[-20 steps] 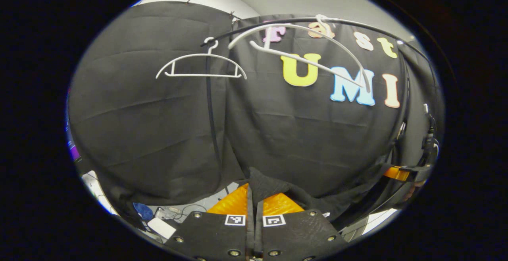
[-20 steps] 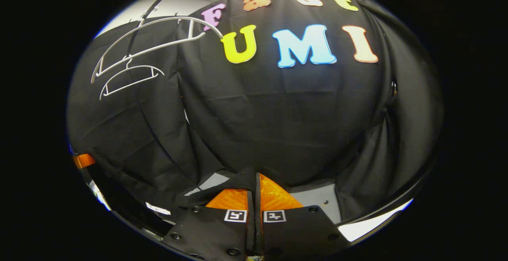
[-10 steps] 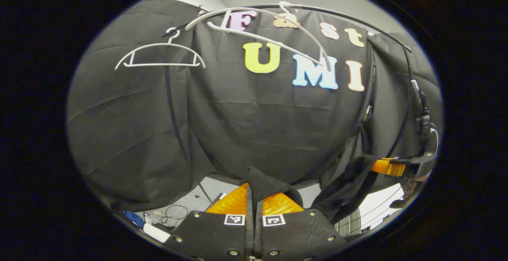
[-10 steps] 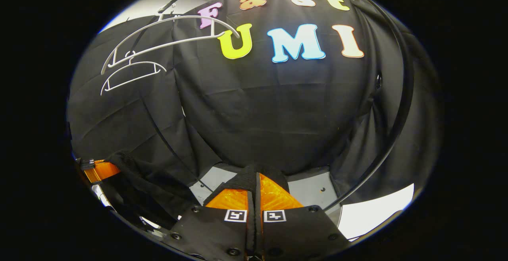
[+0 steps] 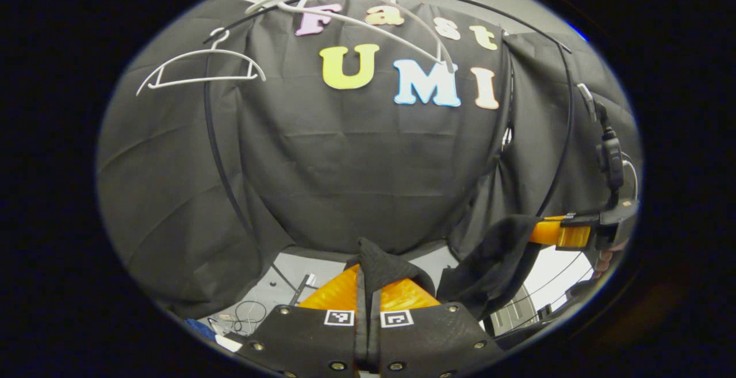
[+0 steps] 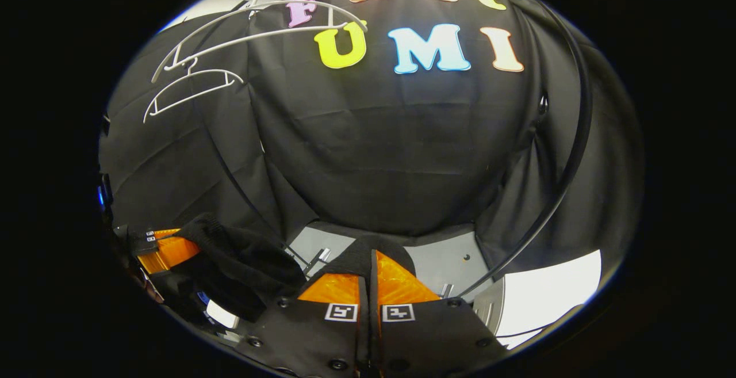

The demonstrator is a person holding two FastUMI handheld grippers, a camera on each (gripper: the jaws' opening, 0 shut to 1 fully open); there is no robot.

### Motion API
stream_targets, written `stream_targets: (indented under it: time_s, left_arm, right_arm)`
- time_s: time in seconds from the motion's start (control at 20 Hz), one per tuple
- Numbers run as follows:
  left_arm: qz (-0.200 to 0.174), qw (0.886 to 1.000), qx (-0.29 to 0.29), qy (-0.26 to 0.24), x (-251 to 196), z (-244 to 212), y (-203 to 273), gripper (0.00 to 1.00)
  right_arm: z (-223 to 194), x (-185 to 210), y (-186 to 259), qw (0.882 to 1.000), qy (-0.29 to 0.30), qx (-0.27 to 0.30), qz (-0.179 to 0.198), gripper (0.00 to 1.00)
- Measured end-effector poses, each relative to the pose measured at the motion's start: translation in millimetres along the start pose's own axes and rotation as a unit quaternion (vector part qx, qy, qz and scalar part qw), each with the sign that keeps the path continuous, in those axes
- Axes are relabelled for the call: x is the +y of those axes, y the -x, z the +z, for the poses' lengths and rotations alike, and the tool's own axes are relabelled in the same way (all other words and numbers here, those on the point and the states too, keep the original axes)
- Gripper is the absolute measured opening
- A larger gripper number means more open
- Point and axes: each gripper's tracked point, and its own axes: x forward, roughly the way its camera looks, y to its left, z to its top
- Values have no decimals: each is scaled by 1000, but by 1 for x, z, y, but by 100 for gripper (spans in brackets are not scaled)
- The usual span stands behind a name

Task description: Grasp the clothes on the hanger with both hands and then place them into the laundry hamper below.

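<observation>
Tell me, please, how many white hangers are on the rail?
2: a small hanger at the left, and a large hanger nearer the lettered wall; both bare.

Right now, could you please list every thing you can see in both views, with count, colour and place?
Hangers: two, white, bare, hooked on the rail up high.
Rail: one, black, curved, in front of the cloth wall.
Garment: one, black, stretched between both grippers, low down.
Cables: a few, on the grey floor, lower left.
Left gripper: shut on the garment.
Right gripper: shut on the garment.
</observation>
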Motion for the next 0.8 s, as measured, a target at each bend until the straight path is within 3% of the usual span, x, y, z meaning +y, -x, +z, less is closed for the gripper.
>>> stream_targets:
  time_s: [0.45, 0.8]
  left_arm:
    - [-25, 998, 55, -2, 13, -57, -27, 2]
    - [-30, 995, 96, -5, 26, -86, -71, 2]
  right_arm:
    - [-39, 6, -27, 998, 1, 54, -17, 1]
    - [-79, 4, -46, 989, -82, 104, -62, 2]
